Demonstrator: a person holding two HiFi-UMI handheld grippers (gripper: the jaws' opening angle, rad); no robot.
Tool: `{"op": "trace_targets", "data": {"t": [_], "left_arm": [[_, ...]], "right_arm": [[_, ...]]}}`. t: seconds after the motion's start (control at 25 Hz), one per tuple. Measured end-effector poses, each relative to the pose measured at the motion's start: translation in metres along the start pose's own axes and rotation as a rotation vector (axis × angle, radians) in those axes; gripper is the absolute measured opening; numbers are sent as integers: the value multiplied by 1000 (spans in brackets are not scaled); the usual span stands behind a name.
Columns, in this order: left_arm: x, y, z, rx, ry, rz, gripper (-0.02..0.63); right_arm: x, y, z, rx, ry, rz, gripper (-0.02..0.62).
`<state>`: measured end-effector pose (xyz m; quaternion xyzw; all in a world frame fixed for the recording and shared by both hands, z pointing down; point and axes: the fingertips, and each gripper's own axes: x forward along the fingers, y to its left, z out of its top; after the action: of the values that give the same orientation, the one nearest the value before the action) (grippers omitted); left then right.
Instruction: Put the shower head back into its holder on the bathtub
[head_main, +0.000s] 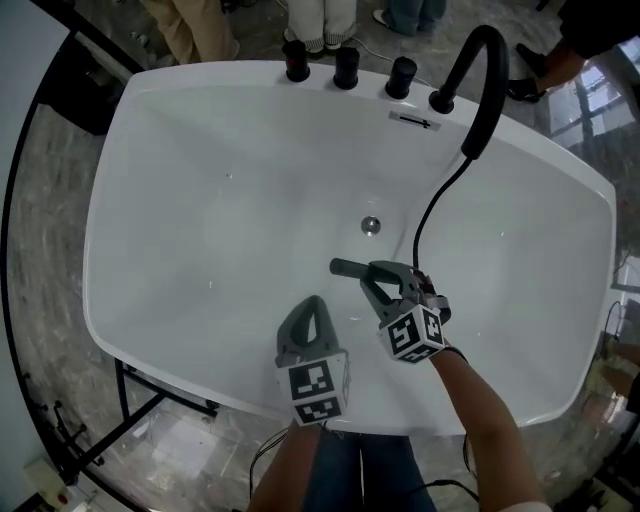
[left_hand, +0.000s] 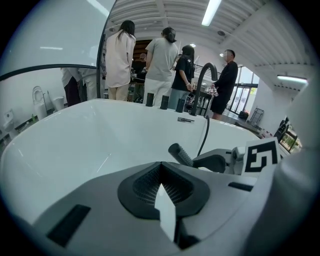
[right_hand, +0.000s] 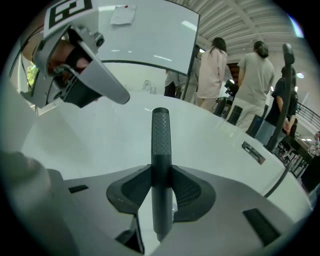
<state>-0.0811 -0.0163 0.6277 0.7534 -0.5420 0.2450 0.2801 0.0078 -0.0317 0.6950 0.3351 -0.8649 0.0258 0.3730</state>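
The shower head is a dark grey stick, and my right gripper is shut on it above the white bathtub. In the right gripper view the shower head stands clamped between both pads, its perforated end pointing away. Its thin black hose runs up to a black arched pipe whose base sits on the far rim. My left gripper hangs beside it on the left, shut and empty; its tips meet with nothing between them.
Three black knobs stand on the far rim left of the arched pipe, and a small plate lies just below them. A round drain sits mid-tub. People stand behind the far rim. A black frame props up the near side.
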Motion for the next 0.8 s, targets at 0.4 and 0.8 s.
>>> {"op": "trace_targets", "data": {"t": [0.4,0.8], "left_arm": [[-14,-16,32,28,-35,-27,2],[-31,-36,42,10,-36,-28,2]], "right_arm": [[-86,-50,45,134,-135,-218,129],[-195,-107,89,268,-361,-471,129]]}}
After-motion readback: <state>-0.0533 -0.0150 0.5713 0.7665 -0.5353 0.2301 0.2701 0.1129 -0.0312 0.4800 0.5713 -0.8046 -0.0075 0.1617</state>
